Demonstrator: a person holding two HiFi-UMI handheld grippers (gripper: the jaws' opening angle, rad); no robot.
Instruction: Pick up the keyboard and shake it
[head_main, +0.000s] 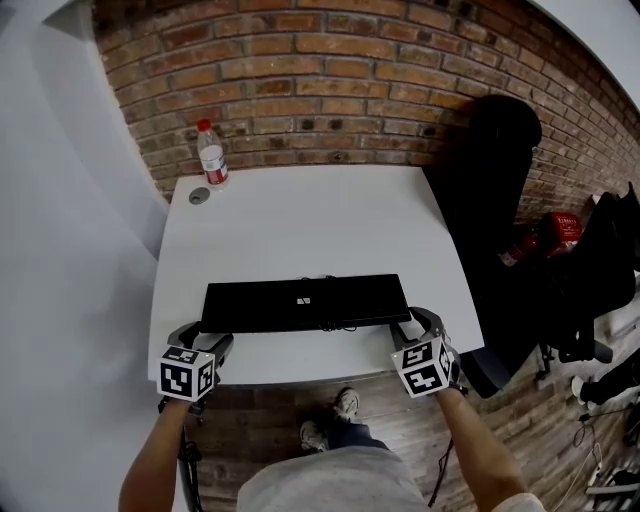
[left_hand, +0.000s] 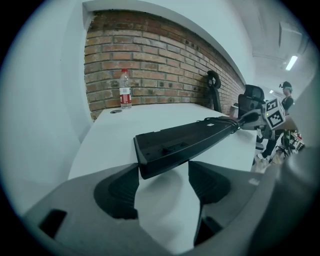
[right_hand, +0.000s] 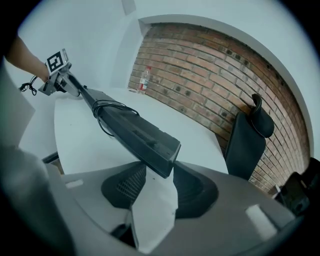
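Directly below the head camera, a black keyboard is held lengthwise between 2 handheld grippers, over the near edge of a white tabletop. Its flat underside with a small pale label faces up, and a thin black cable loops along its near edge. The left gripper grips the keyboard's left end; in the left gripper view its 2 dark ribbed fingers are pressed against that end, 1 on each side. The right gripper grips the opposite end, and the right gripper view shows its fingers clamped on the keyboard's corner, with the keyboard stretching away toward the other gripper. The keyboard looks slightly raised off the tabletop, though contact cannot be ruled out. At the far left corner of the tabletop stands a clear plastic bottle with a red cap and red label, with a small grey disc just beside it. A red brick wall runs behind the tabletop, and a black office chair sits at its right.
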